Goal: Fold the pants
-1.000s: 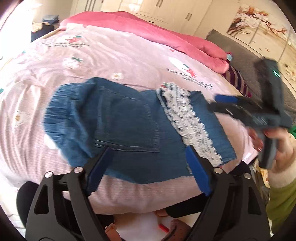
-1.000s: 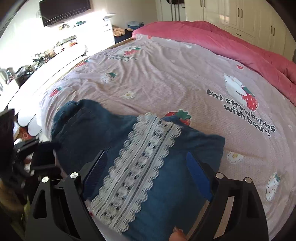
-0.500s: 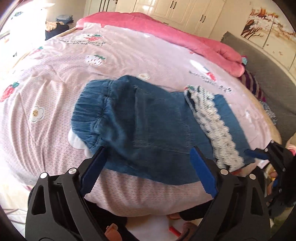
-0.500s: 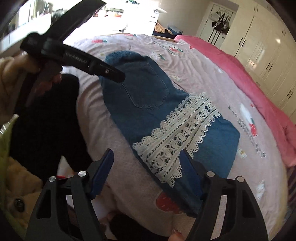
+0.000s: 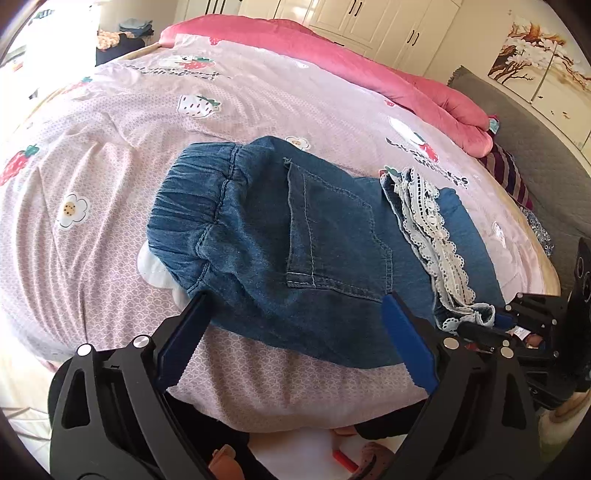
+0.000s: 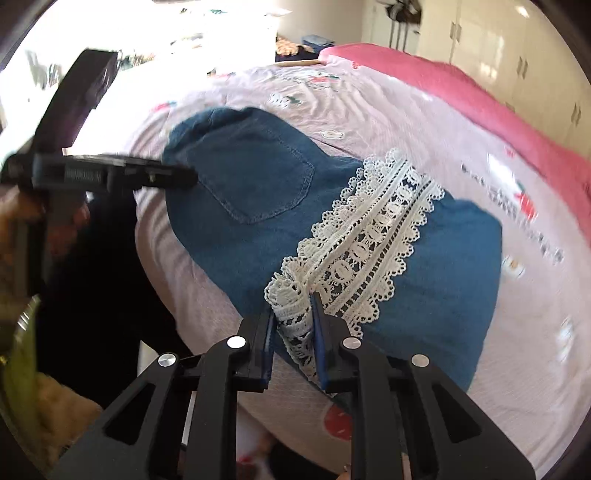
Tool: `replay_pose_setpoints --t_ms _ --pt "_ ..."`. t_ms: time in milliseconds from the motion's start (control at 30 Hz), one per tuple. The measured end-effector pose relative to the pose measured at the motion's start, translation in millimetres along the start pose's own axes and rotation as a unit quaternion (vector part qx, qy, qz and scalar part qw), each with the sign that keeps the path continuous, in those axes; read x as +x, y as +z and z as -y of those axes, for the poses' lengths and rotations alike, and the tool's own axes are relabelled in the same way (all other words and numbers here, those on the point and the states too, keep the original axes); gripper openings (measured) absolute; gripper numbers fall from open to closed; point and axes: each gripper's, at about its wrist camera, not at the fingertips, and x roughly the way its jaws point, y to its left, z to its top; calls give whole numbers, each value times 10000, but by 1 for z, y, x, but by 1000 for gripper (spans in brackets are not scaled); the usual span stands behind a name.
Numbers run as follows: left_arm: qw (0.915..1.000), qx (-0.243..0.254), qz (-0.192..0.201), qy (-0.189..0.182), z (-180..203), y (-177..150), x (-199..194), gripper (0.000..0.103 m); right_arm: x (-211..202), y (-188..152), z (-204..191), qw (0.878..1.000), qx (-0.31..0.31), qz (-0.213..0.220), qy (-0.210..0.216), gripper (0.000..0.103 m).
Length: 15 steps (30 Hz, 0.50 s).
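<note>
The blue denim pants with white lace trim (image 5: 325, 254) lie lengthwise between both tongs. Right tongs (image 6: 293, 314) pinch the lace band (image 6: 369, 243) at the leg end. Left tongs (image 5: 295, 339) stand wide, unloaded, just short of the near edge, nearer the elastic waistband (image 5: 195, 199).

Dark blue denim pants (image 5: 295, 236) with a white lace band (image 6: 373, 243) lie on a pale pink strawberry-and-flower printed bedsheet (image 5: 110, 155) beside a deep pink duvet (image 5: 332, 55)

Pink strawberry-print bedspread (image 5: 258, 110) (rumpled), pink duvet (image 5: 369, 74), white wardrobes (image 5: 369, 18).
</note>
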Motion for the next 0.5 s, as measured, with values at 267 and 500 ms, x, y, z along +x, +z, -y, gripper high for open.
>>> replay_pose_setpoints --t_ms 267,500 --pt "10000 1 -32 -24 -1 0 2 88 0 -4 -12 9998 -139 -124 35 43" --pt "9999 -31 48 100 -8 -2 -11 93 -39 34 -14 9983 -335 470 -110 72"
